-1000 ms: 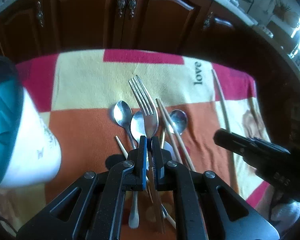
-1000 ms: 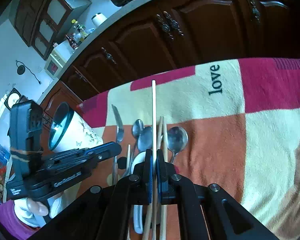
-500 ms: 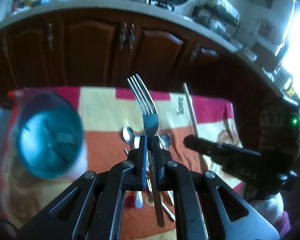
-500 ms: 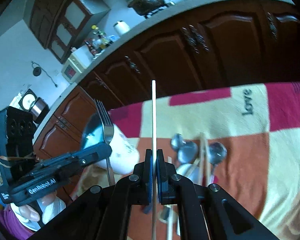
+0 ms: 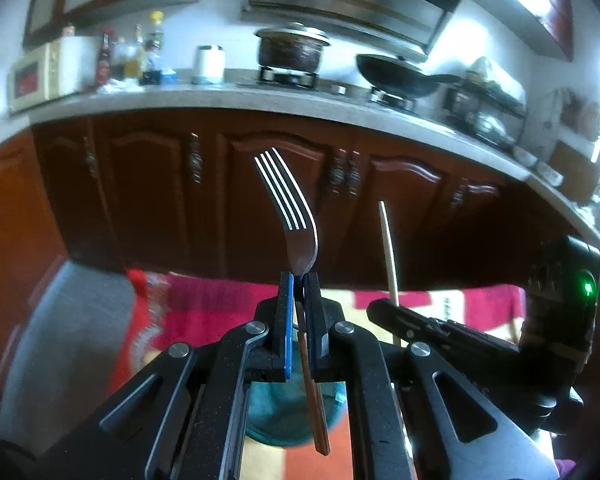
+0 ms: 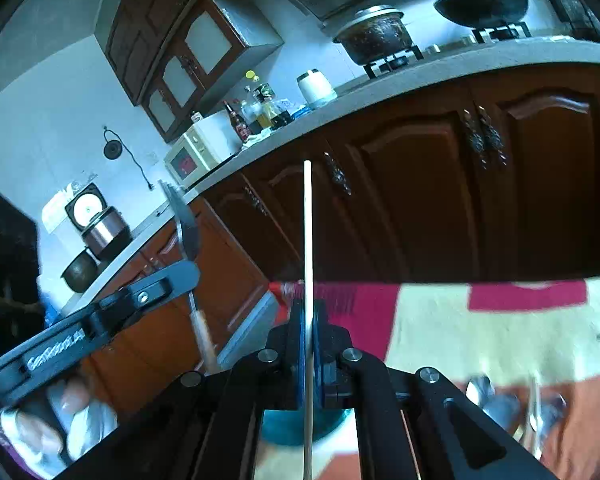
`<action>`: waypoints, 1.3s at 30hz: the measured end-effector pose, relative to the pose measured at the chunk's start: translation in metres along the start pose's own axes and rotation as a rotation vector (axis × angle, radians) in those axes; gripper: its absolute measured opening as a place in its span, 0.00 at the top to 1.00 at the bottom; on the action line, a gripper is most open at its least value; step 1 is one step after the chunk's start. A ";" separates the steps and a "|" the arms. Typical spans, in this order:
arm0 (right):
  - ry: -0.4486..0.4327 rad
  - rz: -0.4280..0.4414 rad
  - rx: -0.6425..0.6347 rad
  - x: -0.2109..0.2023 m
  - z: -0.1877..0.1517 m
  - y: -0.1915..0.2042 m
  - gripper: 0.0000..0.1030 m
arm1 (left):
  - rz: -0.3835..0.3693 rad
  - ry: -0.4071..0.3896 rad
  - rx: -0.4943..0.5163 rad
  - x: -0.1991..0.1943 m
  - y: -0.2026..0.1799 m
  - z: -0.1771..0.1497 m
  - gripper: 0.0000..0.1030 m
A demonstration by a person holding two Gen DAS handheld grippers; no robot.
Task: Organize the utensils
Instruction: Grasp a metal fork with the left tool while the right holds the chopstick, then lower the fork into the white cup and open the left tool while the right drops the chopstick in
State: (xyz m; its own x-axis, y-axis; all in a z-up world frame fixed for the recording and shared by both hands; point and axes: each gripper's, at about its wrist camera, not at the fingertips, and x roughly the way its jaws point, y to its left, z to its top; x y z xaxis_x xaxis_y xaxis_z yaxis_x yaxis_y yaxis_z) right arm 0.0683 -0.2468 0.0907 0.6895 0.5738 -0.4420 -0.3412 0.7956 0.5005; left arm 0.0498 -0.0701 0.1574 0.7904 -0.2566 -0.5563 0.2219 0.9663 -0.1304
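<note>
The left hand-held gripper is clamped tight on the neck of a metal fork, tines up and curving left, the handle running down between the fingers over the teal mouth of a cup below; the right hand-held gripper is pinched shut on a single pale chopstick, which stands nearly upright with its lower end over the same cup; in the left wrist view that chopstick rises just right of the fork; both utensils are held up off the checked cloth covering the worktop; blurred spoons lie on the cloth at the lower right; dark wooden cabinets stand behind.
</note>
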 end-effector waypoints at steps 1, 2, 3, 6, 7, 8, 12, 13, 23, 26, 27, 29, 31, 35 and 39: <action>-0.004 0.007 0.010 0.008 0.001 0.000 0.97 | 0.021 -0.011 0.005 0.004 0.004 0.000 0.96; -0.012 0.012 0.020 0.018 0.003 0.000 0.97 | 0.040 -0.021 0.009 0.008 0.009 -0.001 0.96; -0.020 0.009 0.019 0.025 0.005 0.001 0.97 | 0.065 -0.032 0.010 0.013 0.015 -0.001 0.96; -0.055 -0.023 -0.008 0.044 0.002 0.002 0.97 | 0.105 -0.044 0.007 0.030 0.027 -0.006 0.96; -0.064 -0.041 -0.017 0.050 -0.001 0.001 0.97 | 0.112 -0.049 0.009 0.035 0.029 -0.009 0.96; -0.073 -0.053 -0.018 0.054 -0.005 -0.002 0.97 | 0.123 -0.057 0.012 0.039 0.031 -0.012 0.96; -0.089 -0.072 -0.011 0.060 -0.018 -0.010 0.97 | 0.152 -0.063 0.031 0.052 0.034 -0.026 0.96; -0.089 -0.078 -0.018 0.061 -0.021 -0.009 0.97 | 0.152 -0.056 0.031 0.054 0.035 -0.029 0.96; 0.022 -0.074 -0.085 0.041 -0.047 -0.006 0.97 | 0.138 0.008 0.020 0.058 0.032 -0.049 0.96; 0.103 -0.110 -0.105 0.046 -0.052 -0.004 0.96 | 0.142 0.039 0.010 0.059 0.030 -0.056 0.96; 0.125 -0.122 -0.098 0.047 -0.054 -0.006 0.91 | 0.144 0.053 0.003 0.060 0.029 -0.058 0.96; 0.143 -0.112 -0.077 0.044 -0.056 -0.010 0.76 | 0.140 0.068 -0.012 0.059 0.031 -0.061 0.95; 0.129 -0.095 -0.065 0.035 -0.055 -0.010 0.67 | 0.151 0.066 -0.013 0.055 0.029 -0.062 0.92; 0.095 -0.119 -0.068 0.015 -0.052 -0.007 0.57 | 0.134 0.077 -0.029 0.048 0.029 -0.063 0.77; 0.066 -0.131 -0.041 -0.005 -0.051 -0.009 0.57 | 0.130 0.062 -0.033 0.035 0.028 -0.061 0.73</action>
State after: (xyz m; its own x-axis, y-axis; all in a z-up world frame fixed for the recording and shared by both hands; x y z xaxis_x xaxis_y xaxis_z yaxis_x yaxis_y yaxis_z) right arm 0.0354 -0.2467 0.0508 0.6867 0.4749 -0.5503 -0.2776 0.8710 0.4053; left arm 0.0487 -0.0509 0.0846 0.7742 -0.1285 -0.6197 0.1005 0.9917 -0.0800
